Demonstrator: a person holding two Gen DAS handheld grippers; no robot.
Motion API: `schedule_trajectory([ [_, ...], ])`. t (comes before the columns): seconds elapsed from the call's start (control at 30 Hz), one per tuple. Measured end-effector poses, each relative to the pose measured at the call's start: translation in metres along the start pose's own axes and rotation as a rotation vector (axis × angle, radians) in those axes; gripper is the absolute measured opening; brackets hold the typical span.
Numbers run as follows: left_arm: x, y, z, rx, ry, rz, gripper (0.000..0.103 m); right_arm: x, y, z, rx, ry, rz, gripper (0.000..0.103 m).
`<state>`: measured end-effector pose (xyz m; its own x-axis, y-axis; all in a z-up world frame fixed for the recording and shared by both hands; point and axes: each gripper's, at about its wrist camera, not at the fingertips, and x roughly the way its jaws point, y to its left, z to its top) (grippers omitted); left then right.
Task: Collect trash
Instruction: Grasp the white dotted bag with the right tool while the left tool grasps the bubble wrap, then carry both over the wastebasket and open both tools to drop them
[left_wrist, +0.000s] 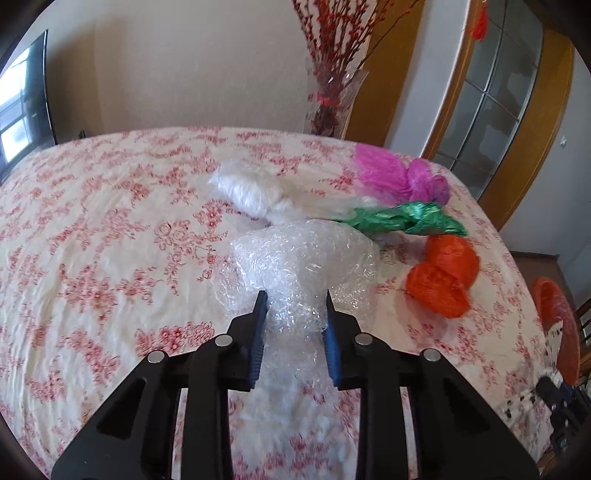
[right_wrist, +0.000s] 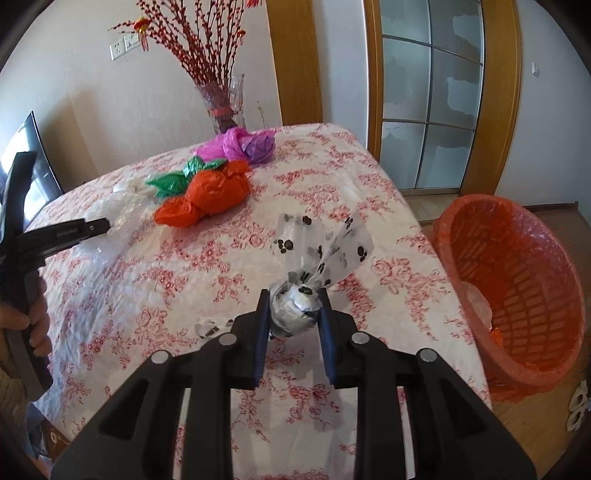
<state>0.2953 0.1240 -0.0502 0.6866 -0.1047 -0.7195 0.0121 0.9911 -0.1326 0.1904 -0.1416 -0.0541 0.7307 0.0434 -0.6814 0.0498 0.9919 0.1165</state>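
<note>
bubble wrap wad (left_wrist: 303, 258), paw-print bag (right_wrist: 314, 266), apparently knotted

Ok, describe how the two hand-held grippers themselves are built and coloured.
Both the left hand-held gripper and the right hand-held gripper match: matte black plastic linkage arms with triangular cut-outs, round silver pivot pins, and blue ribbed pads inside black fingers. No cables or markings show.
</note>
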Motion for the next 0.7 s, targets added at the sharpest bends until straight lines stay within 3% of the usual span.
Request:
schedule_trajectory([
  [0.27, -0.042, -0.023, -0.003, 0.036, -0.065, -0.045, 0.027, -0.02, -0.023, 0.005, 0.04, -0.053, -0.019, 0.025],
  [0.7, -0.075, -0.099, -0.01, 0.155, -0.106, -0.198, 0.027, -0.046, -0.077, 0.011, 0.12, -0.118, -0.087, 0.025],
])
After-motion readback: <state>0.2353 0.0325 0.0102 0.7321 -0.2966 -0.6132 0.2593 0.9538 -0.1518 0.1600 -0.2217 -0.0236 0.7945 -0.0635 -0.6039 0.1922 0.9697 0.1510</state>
